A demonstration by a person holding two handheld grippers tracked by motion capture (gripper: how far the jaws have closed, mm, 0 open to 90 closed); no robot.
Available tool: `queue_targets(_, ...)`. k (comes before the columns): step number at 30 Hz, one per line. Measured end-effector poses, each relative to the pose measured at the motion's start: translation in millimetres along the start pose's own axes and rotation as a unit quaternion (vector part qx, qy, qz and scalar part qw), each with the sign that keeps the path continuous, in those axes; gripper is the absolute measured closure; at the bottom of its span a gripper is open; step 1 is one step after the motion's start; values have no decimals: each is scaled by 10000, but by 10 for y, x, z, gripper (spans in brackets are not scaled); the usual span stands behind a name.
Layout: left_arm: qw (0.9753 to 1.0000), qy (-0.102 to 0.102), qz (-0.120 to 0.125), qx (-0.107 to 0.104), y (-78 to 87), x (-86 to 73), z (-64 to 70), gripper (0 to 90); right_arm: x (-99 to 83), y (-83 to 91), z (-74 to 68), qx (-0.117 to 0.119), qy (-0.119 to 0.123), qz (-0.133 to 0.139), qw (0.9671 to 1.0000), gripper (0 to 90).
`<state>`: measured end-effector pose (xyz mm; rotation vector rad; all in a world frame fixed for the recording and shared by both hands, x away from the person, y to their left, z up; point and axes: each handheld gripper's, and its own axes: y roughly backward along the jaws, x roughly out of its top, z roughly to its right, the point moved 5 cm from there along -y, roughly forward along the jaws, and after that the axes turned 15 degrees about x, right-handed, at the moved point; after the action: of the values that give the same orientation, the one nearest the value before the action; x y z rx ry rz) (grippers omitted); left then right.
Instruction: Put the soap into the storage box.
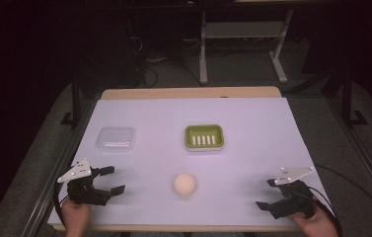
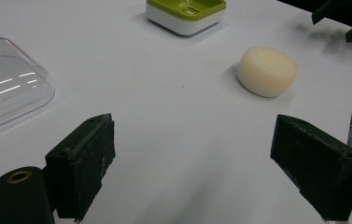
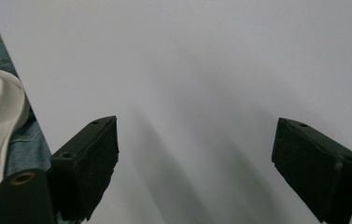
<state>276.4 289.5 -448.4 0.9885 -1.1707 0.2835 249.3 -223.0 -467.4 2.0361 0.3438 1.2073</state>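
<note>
Resting near the front edge of the white-covered table [image 1: 252,118], two hand-held grippers sit apart w/ jaws spread wide and nothing between them. Left hand-held gripper [image 1: 105,180] is at the front-left corner; right hand-held gripper [image 1: 269,194] is at the front-right corner.

Between them, slightly fwd of both, lies a round cream soap bar [image 1: 184,184], flat on the table and untouched. It's a squat puck, so no real long axis; any approach angle across its width should do.

Key relation: in the left gripper view the soap bar [image 2: 267,71] sits ahead and to the right of the open jaws, a clear path of bare table in between. In the right gripper view the jaws face blank table, w/ the person's clothing at the left edge. Left gripper looks somewhat nearer and better aimed, so it's prob. the one to reach.

Further back: a green soap dish [image 1: 204,137] w/ white slotted insert, approx. behind the soap, and a clear plastic lid [image 1: 116,138] behind the left gripper. Likely goal: soap into dish, lid on.
</note>
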Motion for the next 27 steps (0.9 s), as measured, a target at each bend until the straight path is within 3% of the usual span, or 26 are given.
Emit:
queue_targets(6, 10000, 31, 23, 0, 16, -15, -6, 132, 121, -157, -77, 82, 248, -399, 9989, 148)
queue_targets(11, 10000, 29, 47, 10, 30, -12, -25, 132, 279, -254, -99, 155, 348, -548, 9978, 140)
queue_targets(18, 10000, 55, 67, 13, 29, -5, -25, 132, 505, -385, -134, 305, 578, -628, 9959, 142)
queue_targets(27, 9999, 46, 87, 21, 36, -1, -26, 132, 662, -469, -121, 348, 761, -709, 9940, 141)
